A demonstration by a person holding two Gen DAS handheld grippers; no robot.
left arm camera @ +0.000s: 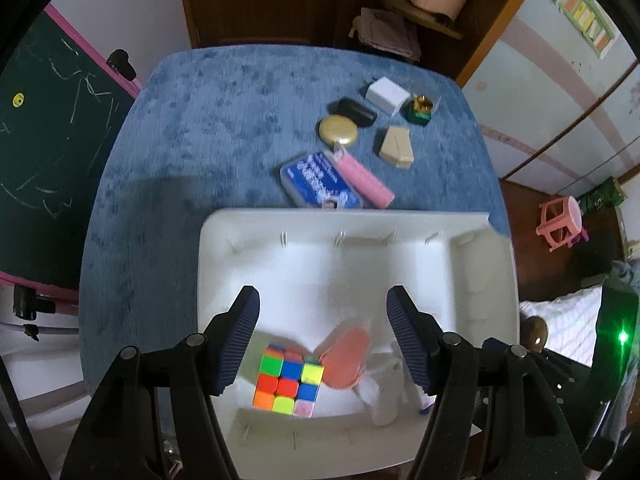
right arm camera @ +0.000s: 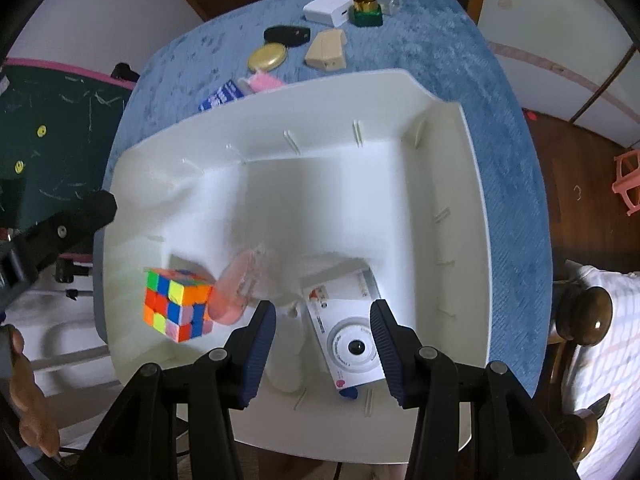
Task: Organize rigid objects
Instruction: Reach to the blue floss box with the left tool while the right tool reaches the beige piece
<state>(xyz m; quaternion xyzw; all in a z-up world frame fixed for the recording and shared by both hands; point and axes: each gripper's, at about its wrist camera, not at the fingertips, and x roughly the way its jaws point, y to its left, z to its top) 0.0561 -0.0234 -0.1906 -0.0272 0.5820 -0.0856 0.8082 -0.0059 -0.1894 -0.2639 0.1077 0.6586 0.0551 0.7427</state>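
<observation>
- Bedroom corner, chalkboard [left arm camera: 52, 140] at one side; bench [left arm camera: 200, 128] draped in blue cloth carries a white bin [left arm camera: 472, 240].
- In the bin: Rubik's cube [left arm camera: 289, 380], pink oval case [left arm camera: 346, 354], white instant camera [right arm camera: 352, 340].
- Left gripper [left arm camera: 322, 340] above the cube and case, jaws partly open, holding nothing.
- Right gripper [right arm camera: 323, 350] above the camera, jaws partly open and empty; the camera shows between them but lower, untouched.
- Step, by my read: between drops; both hands free over the bin.
- Still out on the cloth beyond the bin: blue card box [left arm camera: 320, 180], pink bar [left arm camera: 362, 180], gold disc [left arm camera: 338, 130], black case [left arm camera: 357, 111], beige box [left arm camera: 395, 146], white box [left arm camera: 387, 94], green-gold bottle [left arm camera: 419, 108].
- Next calls for reaching past the far rim, likely to the blue box or pink bar, nearest.
</observation>
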